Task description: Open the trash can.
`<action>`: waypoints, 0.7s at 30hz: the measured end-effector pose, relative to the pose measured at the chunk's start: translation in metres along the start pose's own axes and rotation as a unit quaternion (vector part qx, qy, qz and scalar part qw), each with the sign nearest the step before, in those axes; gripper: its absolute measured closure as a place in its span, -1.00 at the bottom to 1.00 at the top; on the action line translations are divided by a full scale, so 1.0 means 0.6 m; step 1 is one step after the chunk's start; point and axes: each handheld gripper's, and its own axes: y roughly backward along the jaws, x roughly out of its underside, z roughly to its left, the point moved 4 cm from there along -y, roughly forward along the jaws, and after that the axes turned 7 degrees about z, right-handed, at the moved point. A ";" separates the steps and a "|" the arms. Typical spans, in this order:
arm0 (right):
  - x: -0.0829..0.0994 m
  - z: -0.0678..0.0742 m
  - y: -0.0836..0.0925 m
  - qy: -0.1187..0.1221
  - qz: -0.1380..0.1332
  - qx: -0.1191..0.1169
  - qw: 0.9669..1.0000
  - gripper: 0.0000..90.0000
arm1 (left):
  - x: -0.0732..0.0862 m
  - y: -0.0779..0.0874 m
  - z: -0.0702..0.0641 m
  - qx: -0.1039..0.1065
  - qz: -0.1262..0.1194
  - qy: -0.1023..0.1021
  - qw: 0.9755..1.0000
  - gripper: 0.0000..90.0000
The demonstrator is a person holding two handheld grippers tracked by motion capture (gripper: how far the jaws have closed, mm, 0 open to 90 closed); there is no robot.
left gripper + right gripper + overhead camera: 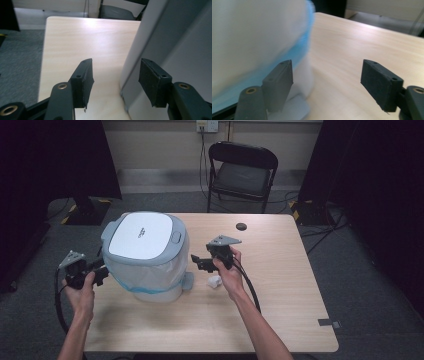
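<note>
We see a round white bin (145, 255) on the smooth wooden table (280, 270).
Its flat lid (142, 235) is shut, and a thin see-through bag with a blue edge (crinkly) (165, 270) hangs over its sides. Our left gripper (100, 270) and right gripper (197, 261) sit on either side, jaws apart, holding nothing. A small white lump (214, 281) lies nearby.

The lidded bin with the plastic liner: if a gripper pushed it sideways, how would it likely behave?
The bin is tall with a broad lid, so a high push may tip it. It probably slides easily on the smooth table. Its thin liner looks floppy and would likely crumple.
</note>
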 end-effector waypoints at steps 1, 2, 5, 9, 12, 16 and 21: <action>-0.006 -0.008 -0.007 -0.006 -0.006 -0.002 1.000 -0.46 | 0.010 0.007 -0.004 0.003 0.004 0.001 1.000 0.00; -0.010 -0.016 -0.013 -0.012 -0.007 0.003 1.000 -0.46 | 0.010 0.007 -0.004 0.003 0.004 0.001 1.000 -0.01; -0.029 -0.024 -0.037 -0.012 -0.002 -0.005 1.000 -0.49 | 0.044 0.018 -0.029 0.014 0.029 -0.005 0.999 -0.05; -0.055 -0.029 -0.065 -0.028 0.006 -0.012 1.000 -0.55 | 0.068 0.017 -0.055 0.028 0.031 0.012 0.999 -0.10; -0.065 -0.031 -0.075 -0.036 -0.004 -0.018 0.999 -0.55 | 0.072 0.008 -0.060 0.018 0.045 0.011 0.999 -0.12; -0.080 -0.012 -0.078 -0.023 -0.025 -0.037 0.999 -0.10 | 0.077 0.005 -0.057 0.028 0.036 0.033 0.998 -0.12; -0.078 0.003 -0.069 -0.009 -0.033 -0.055 0.998 0.36 | 0.076 0.004 -0.053 0.031 0.027 0.032 0.999 0.01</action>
